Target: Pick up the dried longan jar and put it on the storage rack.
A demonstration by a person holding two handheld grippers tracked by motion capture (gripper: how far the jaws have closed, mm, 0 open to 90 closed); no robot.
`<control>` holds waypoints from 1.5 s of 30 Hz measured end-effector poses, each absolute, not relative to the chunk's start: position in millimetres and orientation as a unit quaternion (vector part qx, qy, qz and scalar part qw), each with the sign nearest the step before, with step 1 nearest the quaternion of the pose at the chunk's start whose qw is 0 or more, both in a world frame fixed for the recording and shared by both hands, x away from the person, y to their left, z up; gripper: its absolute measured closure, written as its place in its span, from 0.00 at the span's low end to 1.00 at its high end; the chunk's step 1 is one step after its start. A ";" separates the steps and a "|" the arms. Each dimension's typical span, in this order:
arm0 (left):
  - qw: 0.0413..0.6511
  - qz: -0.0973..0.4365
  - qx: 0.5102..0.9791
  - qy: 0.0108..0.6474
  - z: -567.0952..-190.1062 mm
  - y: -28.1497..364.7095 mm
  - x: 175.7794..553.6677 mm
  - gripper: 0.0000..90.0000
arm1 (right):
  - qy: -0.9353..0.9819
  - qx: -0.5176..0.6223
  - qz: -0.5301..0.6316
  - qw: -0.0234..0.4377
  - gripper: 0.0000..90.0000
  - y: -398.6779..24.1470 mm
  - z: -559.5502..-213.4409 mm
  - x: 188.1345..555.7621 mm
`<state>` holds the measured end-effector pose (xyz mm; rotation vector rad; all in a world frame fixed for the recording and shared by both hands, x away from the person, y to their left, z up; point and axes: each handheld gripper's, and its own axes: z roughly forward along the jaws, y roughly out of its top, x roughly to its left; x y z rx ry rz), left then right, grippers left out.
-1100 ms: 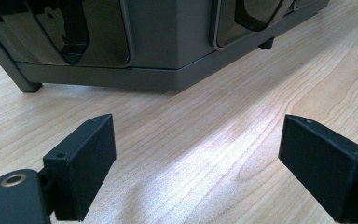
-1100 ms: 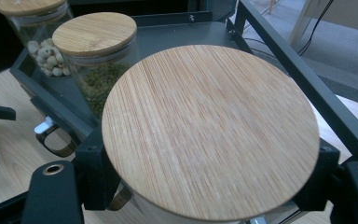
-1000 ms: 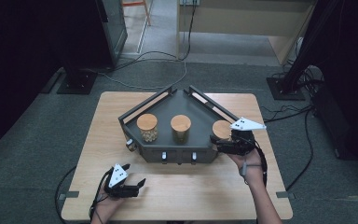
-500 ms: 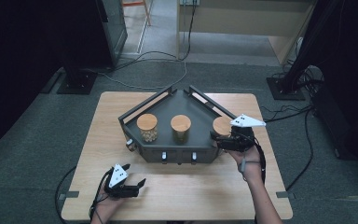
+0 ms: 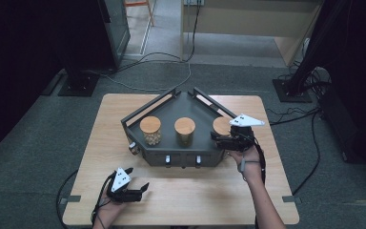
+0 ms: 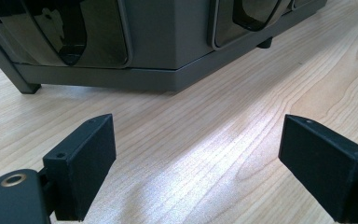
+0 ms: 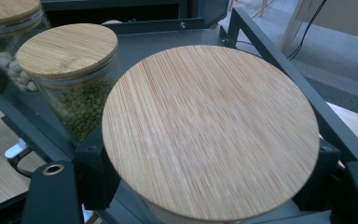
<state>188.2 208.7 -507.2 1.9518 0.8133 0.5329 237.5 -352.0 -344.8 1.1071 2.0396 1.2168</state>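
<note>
At the tray's [image 5: 138, 117] right corner, the right gripper [image 5: 222, 139] clamps a jar [image 7: 209, 130] to lift; left gripper [image 5: 137, 188] rests wide open, empty.

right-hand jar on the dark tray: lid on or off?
On. The round bamboo lid sits flat over the glass jar, with the right gripper shut around the jar just below it.

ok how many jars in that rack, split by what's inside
jar of pale beans: 1
jar of green beans: 1
jar with contents hidden, held by the right gripper: 1
total: 3 jars in the grey rack
</note>
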 end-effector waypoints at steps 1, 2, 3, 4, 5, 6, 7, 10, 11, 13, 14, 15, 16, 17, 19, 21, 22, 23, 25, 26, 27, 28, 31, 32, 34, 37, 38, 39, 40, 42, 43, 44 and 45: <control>0.462 0.217 0.794 0.330 -507.1 208.7 188.2 0.12 | 0.753 0.407 0.449 0.258 0.28 -351.9 -345.4 238.4; 0.462 0.217 0.794 0.330 -507.0 208.6 188.2 0.12 | 0.753 0.408 0.448 0.257 0.28 -351.6 -345.5 239.1; 0.461 0.217 0.794 0.330 -507.0 208.5 188.1 0.12 | 0.753 0.409 0.448 0.257 0.28 -351.2 -345.7 239.9; 0.461 0.217 0.795 0.329 -506.9 208.5 188.1 0.12 | 0.753 0.410 0.447 0.257 0.28 -350.8 -346.3 241.0; 0.461 0.218 0.795 0.329 -506.8 208.4 188.0 0.12 | 0.753 0.411 0.446 0.256 0.28 -350.4 -346.2 241.8; 0.461 0.218 0.795 0.329 -506.8 208.3 188.0 0.12 | 0.753 0.411 0.445 0.256 0.28 -350.0 -346.5 242.6; 0.461 0.218 0.795 0.329 -506.8 208.3 188.0 0.12 | 0.753 0.412 0.445 0.256 0.28 -349.8 -347.2 243.3; 0.461 0.217 0.795 0.329 -507.0 208.6 188.2 0.12 | 0.752 0.413 0.445 0.256 0.28 -349.0 -348.8 245.8; 0.461 0.217 0.795 0.329 -507.0 208.6 188.2 0.12 | 0.752 0.414 0.445 0.256 0.28 -348.9 -349.1 246.4; 0.461 0.217 0.795 0.329 -506.9 208.7 188.2 0.12 | 0.750 0.416 0.446 0.256 0.28 -348.7 -350.3 248.2; 0.461 0.217 0.795 0.328 -506.8 208.6 188.2 0.12 | 0.751 0.417 0.446 0.254 0.28 -348.5 -350.1 249.4; 0.461 0.218 0.795 0.328 -506.8 208.6 188.1 0.12 | 0.751 0.416 0.446 0.253 0.28 -348.3 -350.3 250.8; 0.461 0.218 0.795 0.328 -506.8 208.6 188.1 0.12 | 0.751 0.416 0.446 0.254 0.28 -347.6 -350.5 250.9; 0.461 0.218 0.796 0.327 -506.7 208.6 188.1 0.12 | 0.751 0.416 0.445 0.254 0.28 -346.9 -350.7 251.6; 0.460 0.218 0.796 0.328 -506.7 208.6 188.1 0.12 | 0.754 0.417 0.441 0.252 0.28 -345.8 -351.1 254.7; 0.461 0.217 0.795 0.328 -506.8 208.6 188.0 0.12 | 0.755 0.419 0.437 0.252 0.28 -344.3 -351.8 256.4; 0.461 0.217 0.795 0.328 -506.8 208.6 188.1 0.12 | 0.755 0.420 0.437 0.251 0.28 -344.1 -352.6 257.3; 0.461 0.217 0.796 0.328 -506.8 208.6 188.1 0.12 | 0.755 0.420 0.437 0.250 0.28 -343.8 -353.4 257.5; 0.461 0.217 0.796 0.328 -506.8 208.7 188.2 0.12 | 0.755 0.421 0.435 0.251 0.28 -342.7 -354.4 258.2; 0.461 0.217 0.796 0.327 -506.8 208.6 188.2 0.12 | 0.755 0.422 0.435 0.251 0.28 -341.9 -354.9 258.2; 0.461 0.217 0.796 0.327 -506.7 208.7 188.2 0.12 | 0.756 0.421 0.434 0.250 0.28 -341.3 -355.1 258.8; 0.460 0.217 0.796 0.326 -506.6 208.7 188.2 0.12 | 0.756 0.420 0.434 0.251 0.28 -341.0 -355.4 259.1; 0.460 0.218 0.797 0.326 -506.6 208.6 188.2 0.12 | 0.758 0.420 0.433 0.249 0.28 -339.3 -355.1 260.5; 0.461 0.217 0.796 0.326 -506.7 208.7 188.2 0.12 | 0.757 0.421 0.433 0.248 0.28 -338.9 -355.1 261.1; 0.461 0.217 0.796 0.326 -506.7 208.7 188.2 0.12 | 0.759 0.421 0.431 0.246 0.28 -338.5 -354.3 263.4; 0.461 0.217 0.796 0.326 -506.7 208.8 188.2 0.12 | 0.761 0.423 0.427 0.244 0.28 -338.1 -353.7 266.3; 0.461 0.217 0.796 0.326 -506.7 208.8 188.3 0.12 | 0.761 0.424 0.426 0.243 0.28 -338.2 -353.5 267.4; 0.461 0.217 0.796 0.326 -506.7 208.8 188.2 0.12 | 0.761 0.426 0.425 0.243 0.28 -338.2 -353.7 267.8; 0.461 0.217 0.796 0.327 -506.7 208.8 188.2 0.12 | 0.761 0.427 0.425 0.242 0.28 -338.5 -353.7 268.3; 0.461 0.217 0.796 0.326 -506.7 208.8 188.3 0.12 | 0.761 0.429 0.425 0.239 0.28 -339.4 -354.1 269.7; 0.461 0.217 0.796 0.326 -506.7 208.8 188.3 0.12 | 0.760 0.429 0.425 0.239 0.28 -339.9 -354.6 269.7; 0.461 0.217 0.796 0.326 -506.7 208.8 188.3 0.12 | 0.760 0.429 0.426 0.238 0.28 -340.3 -354.9 269.7; 0.461 0.217 0.796 0.326 -506.7 208.7 188.3 0.12 | 0.759 0.429 0.427 0.238 0.28 -340.7 -355.1 269.8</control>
